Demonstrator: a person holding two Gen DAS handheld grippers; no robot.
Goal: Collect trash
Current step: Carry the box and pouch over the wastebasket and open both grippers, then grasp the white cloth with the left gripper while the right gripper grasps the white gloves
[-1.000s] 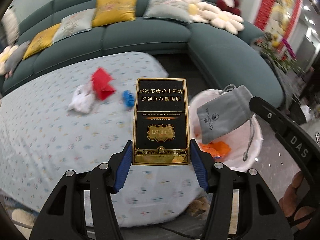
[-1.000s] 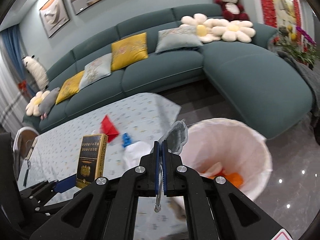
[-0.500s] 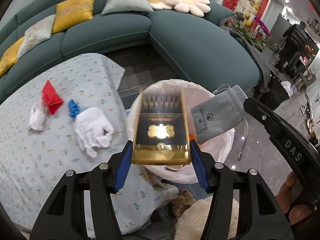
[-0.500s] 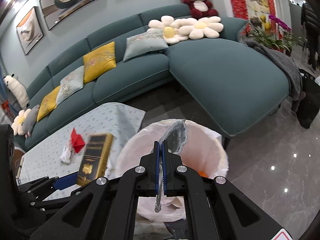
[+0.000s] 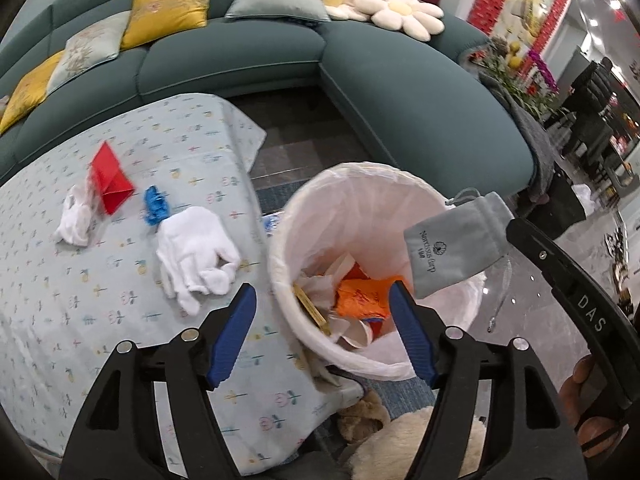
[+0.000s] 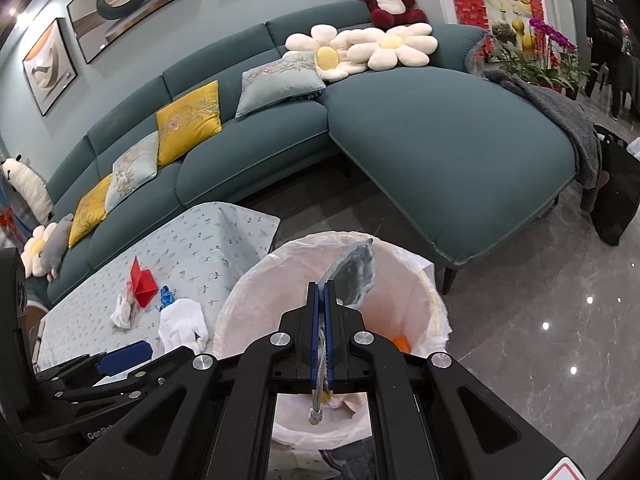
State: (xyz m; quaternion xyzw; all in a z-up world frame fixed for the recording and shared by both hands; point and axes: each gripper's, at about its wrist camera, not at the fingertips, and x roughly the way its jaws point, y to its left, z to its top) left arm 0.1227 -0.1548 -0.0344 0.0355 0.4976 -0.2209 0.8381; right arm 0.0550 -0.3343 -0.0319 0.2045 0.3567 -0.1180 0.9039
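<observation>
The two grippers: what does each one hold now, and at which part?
The left gripper, jaws just opened, holds nothing. The right gripper is shut on the grey pouch, by its drawstring end, above the bin.

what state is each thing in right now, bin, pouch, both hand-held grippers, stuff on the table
left hand-held gripper: open, jaws just opened, nothing between them, over the bin
right hand-held gripper: shut on the grey pouch
grey pouch: held above the bin's rim
bin: lined white, partly filled with trash
black and gold box: in the bin, tilted
white glove: crumpled on the table
red paper: folded, on the table
</observation>
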